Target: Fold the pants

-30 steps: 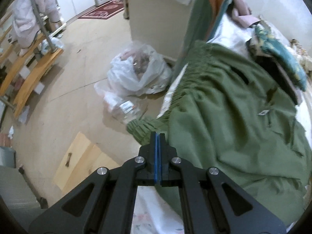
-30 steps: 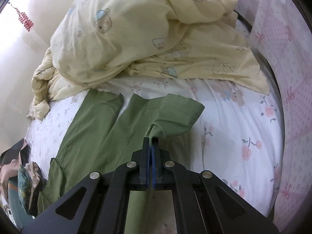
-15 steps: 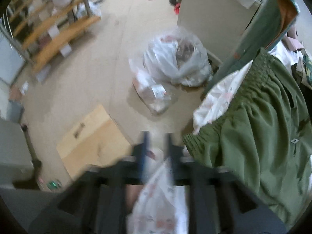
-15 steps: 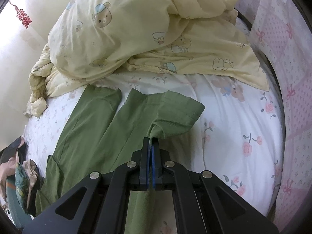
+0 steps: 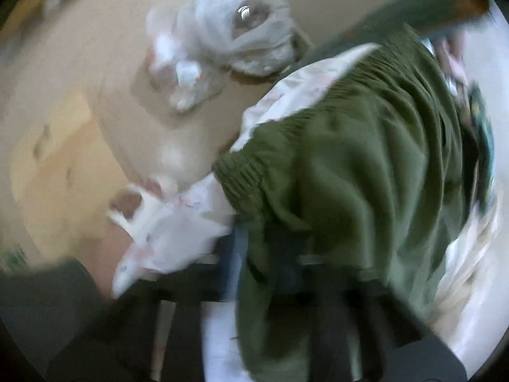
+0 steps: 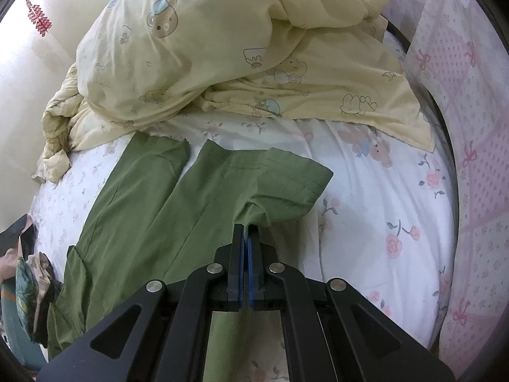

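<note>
Green pants (image 6: 143,210) lie lengthwise on a flowered bed sheet (image 6: 381,191), legs pointing at the heaped bedding. My right gripper (image 6: 245,229) is shut on a pinched fold of the right leg near its hem, which is turned back to the right. The left wrist view is blurred by motion. It shows the gathered waistband end of the pants (image 5: 350,159) at the bed's edge. My left gripper (image 5: 261,248) points steeply down there, its jaws closing with green fabric between them.
A yellow bear-print duvet (image 6: 222,47) is heaped at the head of the bed. A pink padded side (image 6: 461,95) runs along the right. Other clothes (image 6: 28,280) lie at the left edge. Plastic bags (image 5: 241,31) and a wooden board (image 5: 57,165) lie on the floor below.
My left gripper dropped toward the waistband at the bed's edge, rolled, opened and came together around green fabric. The right gripper stayed put, still holding the leg.
</note>
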A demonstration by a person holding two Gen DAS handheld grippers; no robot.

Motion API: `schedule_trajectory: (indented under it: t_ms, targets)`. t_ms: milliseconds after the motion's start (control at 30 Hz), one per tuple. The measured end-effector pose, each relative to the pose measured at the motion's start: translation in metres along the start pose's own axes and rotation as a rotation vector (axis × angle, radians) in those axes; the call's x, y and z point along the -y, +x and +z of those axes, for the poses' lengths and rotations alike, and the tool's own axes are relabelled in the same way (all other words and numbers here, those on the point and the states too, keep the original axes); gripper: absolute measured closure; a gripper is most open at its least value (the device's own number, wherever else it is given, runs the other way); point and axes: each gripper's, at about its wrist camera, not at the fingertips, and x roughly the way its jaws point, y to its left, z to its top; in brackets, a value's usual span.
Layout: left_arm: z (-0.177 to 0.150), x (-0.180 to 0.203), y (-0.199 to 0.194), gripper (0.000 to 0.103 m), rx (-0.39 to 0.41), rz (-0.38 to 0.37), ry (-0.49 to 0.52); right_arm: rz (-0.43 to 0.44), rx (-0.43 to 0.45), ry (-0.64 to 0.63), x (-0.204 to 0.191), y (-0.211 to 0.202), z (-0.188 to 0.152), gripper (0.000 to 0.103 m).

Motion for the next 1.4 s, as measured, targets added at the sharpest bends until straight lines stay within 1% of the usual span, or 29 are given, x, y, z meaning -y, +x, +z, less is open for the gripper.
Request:
schedule_trajectory:
  t_ms: [33, 67, 100, 167, 200, 267, 333, 367, 400, 433, 500, 533, 633, 700, 733, 767, 800, 833, 900, 933, 967, 1033, 1100, 1200, 1233, 1267, 1333, 1367, 1400]
  targets:
    - [-0.001, 0.008, -0.011, 0.099, 0.050, 0.013, 0.052, 0.008, -0.002, 0.006, 0.002, 0.000, 0.001, 0.103]
    - [-0.003, 0.012, -0.021, 0.100, 0.084, 0.009, 0.070, 0.014, -0.004, 0.011, 0.002, 0.000, 0.001, 0.103]
    - [-0.004, 0.016, -0.031, 0.100, 0.114, 0.023, 0.080, 0.020, -0.004, 0.019, 0.003, 0.000, 0.001, 0.103]
    - [-0.011, 0.025, -0.053, 0.101, 0.163, -0.002, 0.111, 0.041, 0.005, 0.036, 0.003, -0.003, 0.001, 0.103]
    - [-0.015, 0.033, -0.069, 0.101, 0.208, 0.007, 0.123, 0.044, 0.012, 0.035, 0.002, -0.005, 0.001, 0.103]
    - [-0.020, 0.038, -0.090, 0.101, 0.227, -0.028, 0.114, 0.070, 0.035, 0.049, 0.000, -0.013, 0.003, 0.103]
    - [-0.021, 0.045, -0.105, 0.101, 0.245, -0.040, 0.134, 0.108, 0.043, 0.083, -0.002, -0.018, 0.010, 0.103]
    - [-0.021, 0.051, -0.114, 0.101, 0.267, -0.029, 0.152, 0.116, 0.051, 0.092, -0.004, -0.021, 0.012, 0.103]
    - [-0.020, 0.054, -0.122, 0.101, 0.280, -0.031, 0.145, 0.114, 0.063, 0.094, -0.008, -0.022, 0.016, 0.103]
    - [-0.015, 0.060, -0.129, 0.101, 0.271, -0.057, 0.138, 0.103, 0.068, 0.088, -0.017, -0.023, 0.019, 0.103]
    - [-0.006, 0.075, -0.142, 0.101, 0.287, -0.079, 0.129, 0.128, 0.064, 0.107, -0.029, -0.024, 0.024, 0.103]
    - [0.000, 0.084, -0.144, 0.101, 0.292, -0.091, 0.153, 0.132, 0.057, 0.111, -0.038, -0.024, 0.028, 0.103]
    - [0.014, 0.117, -0.156, 0.101, 0.345, -0.077, 0.239, 0.147, 0.058, 0.094, -0.066, -0.024, 0.043, 0.103]
    - [0.022, 0.127, -0.157, 0.101, 0.371, -0.069, 0.258, 0.153, 0.070, 0.068, -0.082, -0.022, 0.052, 0.103]
    - [0.025, 0.130, -0.156, 0.101, 0.373, -0.062, 0.261, 0.151, 0.074, 0.056, -0.089, -0.020, 0.055, 0.103]
    - [0.030, 0.132, -0.151, 0.101, 0.367, -0.039, 0.267, 0.153, 0.076, 0.052, -0.093, -0.020, 0.056, 0.103]
    - [0.035, 0.134, -0.148, 0.101, 0.357, -0.029, 0.266, 0.158, 0.070, 0.050, -0.097, -0.016, 0.058, 0.103]
    - [0.043, 0.138, -0.145, 0.101, 0.352, -0.019, 0.265, 0.172, 0.046, 0.052, -0.102, -0.008, 0.064, 0.103]
    - [0.054, 0.146, -0.149, 0.101, 0.370, -0.014, 0.265, 0.191, 0.015, 0.050, -0.109, 0.001, 0.072, 0.103]
    - [0.059, 0.154, -0.151, 0.101, 0.389, 0.003, 0.289, 0.195, 0.017, 0.041, -0.116, 0.003, 0.079, 0.103]
    - [0.065, 0.161, -0.151, 0.101, 0.400, 0.019, 0.310, 0.195, 0.016, 0.015, -0.127, 0.006, 0.086, 0.103]
    - [0.079, 0.169, -0.148, 0.101, 0.407, 0.046, 0.305, 0.187, 0.009, -0.033, -0.147, 0.015, 0.096, 0.103]
    - [0.092, 0.181, -0.140, 0.101, 0.417, 0.079, 0.322, 0.179, -0.008, -0.076, -0.171, 0.033, 0.111, 0.103]
    - [0.112, 0.210, -0.121, 0.101, 0.465, 0.145, 0.382, 0.159, -0.027, -0.138, -0.206, 0.068, 0.125, 0.103]
    - [0.119, 0.222, -0.109, 0.101, 0.473, 0.175, 0.416, 0.129, -0.033, -0.175, -0.222, 0.085, 0.130, 0.103]
    - [0.125, 0.235, -0.094, 0.101, 0.473, 0.217, 0.455, 0.113, -0.037, -0.205, -0.236, 0.099, 0.131, 0.103]
    - [0.135, 0.251, -0.071, 0.101, 0.484, 0.254, 0.483, 0.073, -0.047, -0.283, -0.268, 0.135, 0.131, 0.103]
    - [0.139, 0.260, -0.058, 0.101, 0.488, 0.292, 0.507, 0.071, -0.046, -0.301, -0.277, 0.145, 0.129, 0.103]
    - [0.141, 0.265, -0.049, 0.101, 0.494, 0.311, 0.517, 0.058, -0.048, -0.333, -0.288, 0.159, 0.128, 0.103]
